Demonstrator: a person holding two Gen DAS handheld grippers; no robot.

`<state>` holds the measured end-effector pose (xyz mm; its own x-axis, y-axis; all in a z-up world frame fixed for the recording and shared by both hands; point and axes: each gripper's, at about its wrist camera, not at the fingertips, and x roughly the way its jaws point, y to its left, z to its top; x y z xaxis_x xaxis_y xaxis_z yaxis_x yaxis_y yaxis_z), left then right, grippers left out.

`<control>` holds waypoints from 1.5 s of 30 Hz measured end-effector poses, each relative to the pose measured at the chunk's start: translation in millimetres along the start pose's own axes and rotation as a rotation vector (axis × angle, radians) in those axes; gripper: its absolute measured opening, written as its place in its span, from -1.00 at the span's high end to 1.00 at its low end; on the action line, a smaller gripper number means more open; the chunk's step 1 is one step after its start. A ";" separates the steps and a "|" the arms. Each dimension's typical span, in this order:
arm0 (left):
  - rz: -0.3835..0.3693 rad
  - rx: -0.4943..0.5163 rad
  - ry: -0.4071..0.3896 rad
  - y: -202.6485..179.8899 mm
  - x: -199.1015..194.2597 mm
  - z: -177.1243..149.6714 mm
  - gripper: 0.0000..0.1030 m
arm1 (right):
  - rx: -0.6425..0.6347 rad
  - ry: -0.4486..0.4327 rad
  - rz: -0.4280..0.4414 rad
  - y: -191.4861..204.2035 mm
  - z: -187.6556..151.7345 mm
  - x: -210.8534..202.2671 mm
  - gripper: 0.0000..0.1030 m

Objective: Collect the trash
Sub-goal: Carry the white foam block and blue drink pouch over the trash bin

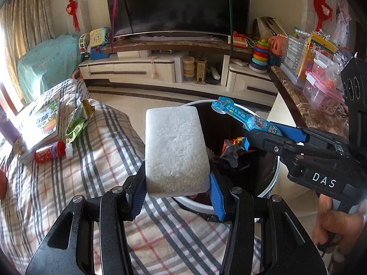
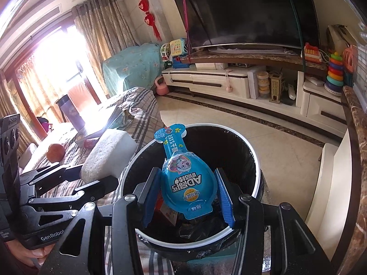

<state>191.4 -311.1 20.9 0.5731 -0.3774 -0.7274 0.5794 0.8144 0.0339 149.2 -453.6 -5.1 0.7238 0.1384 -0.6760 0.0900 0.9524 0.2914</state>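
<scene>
Blue packet [image 2: 186, 178] lengthwise, neck toward television [image 2: 247, 11]

Rough white foam block [image 1: 176, 151]; glossy blue plastic packet [image 2: 187, 178]; checked cloth cover [image 1: 75, 176]; glossy black bin liner [image 2: 229, 151]

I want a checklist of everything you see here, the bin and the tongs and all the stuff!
Surface: plaid cloth beside the bin.
Job's things: white foam block and blue plastic snack packet; black-lined round bin already holding wrappers.
Clutter: picture book, green wrapper, red bottle.
Grippers: left tongs shut on the foam beside the bin's rim; right tongs gripping the packet above the bin's opening.
Cables: nothing seen.
Surroundings: dark television, toys, curtains.
</scene>
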 end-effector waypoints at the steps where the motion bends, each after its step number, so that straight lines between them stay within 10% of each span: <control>1: 0.001 0.001 0.002 -1.0 0.9 0.0 0.09 | -0.001 0.000 -0.001 0.0 0.4 0.6 0.07; 45: 0.026 0.048 0.056 -16.1 36.1 12.7 0.08 | 0.013 0.063 -0.025 -18.5 14.6 26.2 0.06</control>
<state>210.1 -343.4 2.9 0.5559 -0.3296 -0.7631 0.5922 0.8013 0.0852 176.5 -471.6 -18.3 0.6768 0.1319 -0.7243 0.1163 0.9523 0.2822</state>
